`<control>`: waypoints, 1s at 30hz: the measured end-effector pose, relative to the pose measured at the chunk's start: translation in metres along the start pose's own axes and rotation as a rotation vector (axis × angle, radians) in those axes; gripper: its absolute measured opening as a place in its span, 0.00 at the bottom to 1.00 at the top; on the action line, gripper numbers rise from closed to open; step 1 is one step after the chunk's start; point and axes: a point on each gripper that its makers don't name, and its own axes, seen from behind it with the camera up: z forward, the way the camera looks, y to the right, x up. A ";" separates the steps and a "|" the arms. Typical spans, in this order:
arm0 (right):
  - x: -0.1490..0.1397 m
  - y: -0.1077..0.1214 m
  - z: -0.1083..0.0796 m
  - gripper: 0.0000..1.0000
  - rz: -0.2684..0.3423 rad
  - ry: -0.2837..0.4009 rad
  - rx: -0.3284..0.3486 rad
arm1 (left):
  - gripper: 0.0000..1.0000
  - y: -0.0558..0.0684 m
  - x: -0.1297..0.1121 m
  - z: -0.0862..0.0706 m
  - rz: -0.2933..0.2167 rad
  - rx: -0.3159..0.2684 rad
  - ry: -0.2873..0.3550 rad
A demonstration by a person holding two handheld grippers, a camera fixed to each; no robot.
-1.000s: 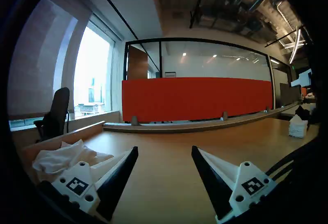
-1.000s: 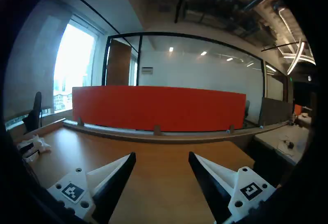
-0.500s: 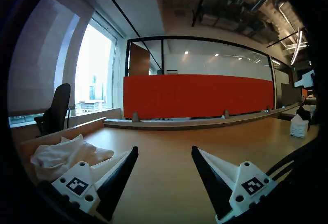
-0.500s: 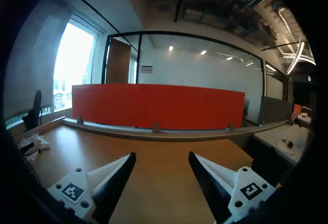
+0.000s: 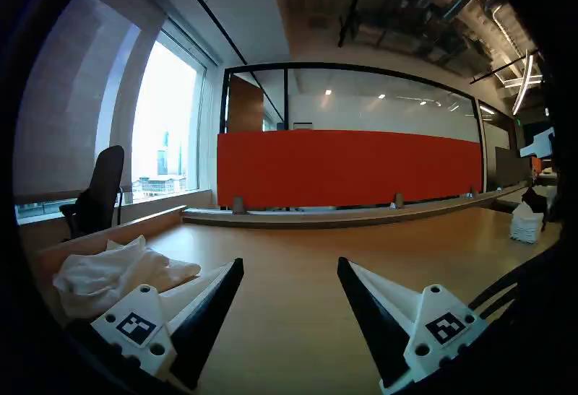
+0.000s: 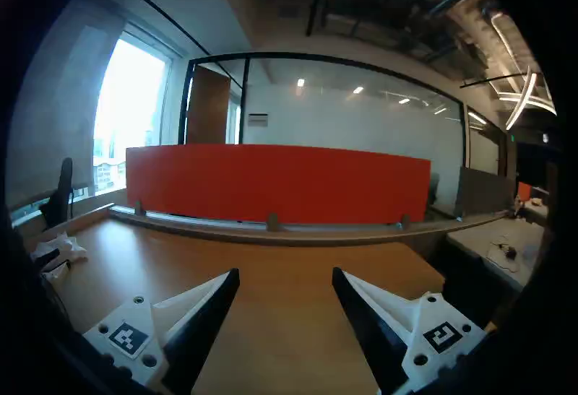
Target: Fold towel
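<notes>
A crumpled white towel (image 5: 115, 272) lies on the wooden table (image 5: 303, 250) at the left, just beyond my left gripper's left finger. My left gripper (image 5: 290, 279) is open above the tabletop with nothing between its fingers. In the right gripper view the same towel (image 6: 56, 250) sits far off at the left edge of the table (image 6: 289, 279). My right gripper (image 6: 286, 288) is open too, hovering over bare wood and holding nothing.
A red divider panel (image 5: 347, 167) runs along the table's far edge. A stack of folded white cloths (image 5: 525, 223) stands at the right end. A black office chair (image 5: 97, 203) is by the window at the left. A grey desk (image 6: 498, 240) lies to the right.
Both views have tilted slightly; the towel sits a little lower and closer to the left finger than a second ago. Both grippers stay open.
</notes>
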 end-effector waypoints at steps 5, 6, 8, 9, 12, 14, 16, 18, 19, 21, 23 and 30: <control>0.000 0.008 0.003 1.00 -0.015 0.007 -0.012 | 0.96 0.000 0.000 0.000 -0.001 0.000 0.000; 0.001 0.010 0.004 1.00 -0.020 0.011 -0.013 | 0.96 0.000 0.000 0.000 0.000 0.000 0.000; 0.004 0.013 0.005 1.00 -0.031 0.020 -0.017 | 0.97 0.000 0.000 0.000 0.000 0.000 0.000; 0.005 0.016 0.005 1.00 -0.035 0.027 -0.020 | 0.97 0.000 0.000 0.000 0.000 0.000 0.000; 0.007 0.023 0.007 1.00 -0.046 0.046 -0.032 | 0.97 0.000 0.000 0.000 0.000 0.000 -0.001; 0.003 0.029 0.007 1.00 -0.050 0.051 -0.044 | 0.97 0.000 0.000 0.000 0.000 0.000 0.000; -0.003 0.033 0.007 1.00 -0.054 0.053 -0.050 | 0.97 0.001 0.000 0.000 0.000 0.000 0.000; -0.008 0.038 0.007 1.00 -0.056 0.056 -0.055 | 0.97 0.001 0.000 0.000 0.000 0.000 0.000; -0.011 0.040 0.007 1.00 -0.056 0.058 -0.058 | 0.97 0.001 0.001 0.000 0.000 0.000 0.000; -0.016 0.044 0.008 1.00 -0.053 0.066 -0.063 | 0.97 0.001 0.001 0.000 0.000 0.000 0.000; -0.019 0.048 0.009 1.00 -0.048 0.078 -0.070 | 0.97 0.001 0.001 0.000 0.000 0.000 -0.001; -0.036 0.044 0.014 1.00 -0.025 0.098 -0.037 | 0.97 0.002 0.000 0.000 0.000 0.000 0.000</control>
